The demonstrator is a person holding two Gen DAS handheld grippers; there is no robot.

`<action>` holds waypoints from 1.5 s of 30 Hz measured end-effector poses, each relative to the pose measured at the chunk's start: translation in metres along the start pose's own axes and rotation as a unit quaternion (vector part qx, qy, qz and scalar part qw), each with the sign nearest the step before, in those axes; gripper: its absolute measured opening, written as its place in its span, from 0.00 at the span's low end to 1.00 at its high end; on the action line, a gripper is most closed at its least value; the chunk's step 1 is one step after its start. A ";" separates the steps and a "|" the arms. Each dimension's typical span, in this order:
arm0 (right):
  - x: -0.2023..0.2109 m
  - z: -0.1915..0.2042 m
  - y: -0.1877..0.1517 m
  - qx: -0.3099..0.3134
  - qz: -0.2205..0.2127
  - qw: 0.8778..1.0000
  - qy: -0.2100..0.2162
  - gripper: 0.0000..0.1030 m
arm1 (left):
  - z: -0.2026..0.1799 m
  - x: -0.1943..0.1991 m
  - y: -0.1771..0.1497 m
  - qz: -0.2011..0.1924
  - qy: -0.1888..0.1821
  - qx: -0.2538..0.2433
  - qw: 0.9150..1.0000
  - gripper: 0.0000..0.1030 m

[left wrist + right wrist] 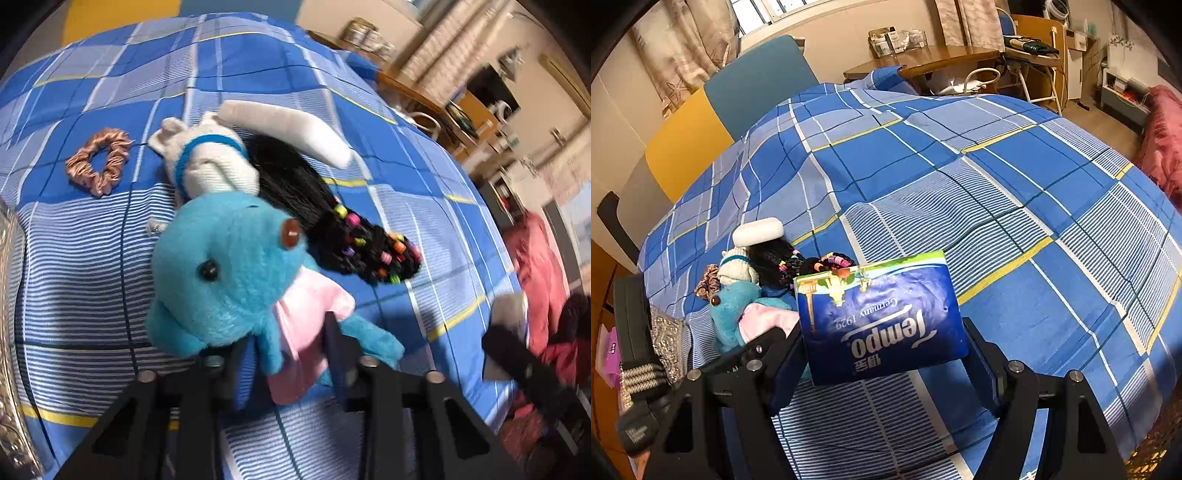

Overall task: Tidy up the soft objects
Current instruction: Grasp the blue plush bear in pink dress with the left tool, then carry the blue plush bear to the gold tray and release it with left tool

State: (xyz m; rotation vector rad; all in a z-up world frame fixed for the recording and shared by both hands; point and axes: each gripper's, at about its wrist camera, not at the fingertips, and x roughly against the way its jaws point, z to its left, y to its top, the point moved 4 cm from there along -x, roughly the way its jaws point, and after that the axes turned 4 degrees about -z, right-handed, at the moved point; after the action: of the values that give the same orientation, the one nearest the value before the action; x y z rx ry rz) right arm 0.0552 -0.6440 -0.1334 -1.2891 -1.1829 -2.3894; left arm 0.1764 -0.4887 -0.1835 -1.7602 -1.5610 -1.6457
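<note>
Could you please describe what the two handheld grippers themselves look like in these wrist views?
Both the left gripper and the right gripper look alike: matte black, angular frames with triangular cut-outs, two flat black fingers each, and round silver pins at the joints. No cables or markings show on either, and no hand or sleeve is in view.

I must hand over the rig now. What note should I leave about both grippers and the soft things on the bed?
Left gripper: closed on the blue plush toy, low over the bedspread.
Right gripper: holds the Tempo tissue pack.
Gathered beside the toy: white sock doll, black beaded hairpiece, pink scrunchie.
Left to do: put down the toy and the pack with the group.
</note>
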 end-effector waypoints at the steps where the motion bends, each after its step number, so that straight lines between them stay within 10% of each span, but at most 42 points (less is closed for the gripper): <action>1: -0.001 0.000 0.000 -0.002 0.001 1.000 0.002 0.75 | 0.000 0.003 -0.001 0.002 -0.001 -0.009 1.000 0.25; 12: -0.002 0.000 0.001 -0.006 0.001 1.000 0.009 0.75 | 0.008 0.035 -0.030 0.102 -0.011 -0.090 0.991 0.28; 24: -0.002 0.004 0.000 0.001 -0.001 1.000 0.013 0.75 | 0.006 0.026 -0.007 0.041 0.052 -0.027 0.997 0.57; 33: -0.004 0.006 0.000 0.004 0.001 1.000 0.017 0.75 | 0.018 0.021 -0.016 0.000 0.046 -0.026 0.999 0.31; 45: 0.000 0.017 -0.001 0.033 -0.013 0.999 0.019 0.75 | 0.006 0.087 -0.059 -0.051 -0.043 -0.061 0.996 0.29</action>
State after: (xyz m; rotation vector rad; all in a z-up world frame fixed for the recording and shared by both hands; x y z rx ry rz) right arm 0.0654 -0.6310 -0.1286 -1.2098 -1.2650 -2.3602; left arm 0.1128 -0.4176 -0.1393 -1.8642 -1.6450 -1.7684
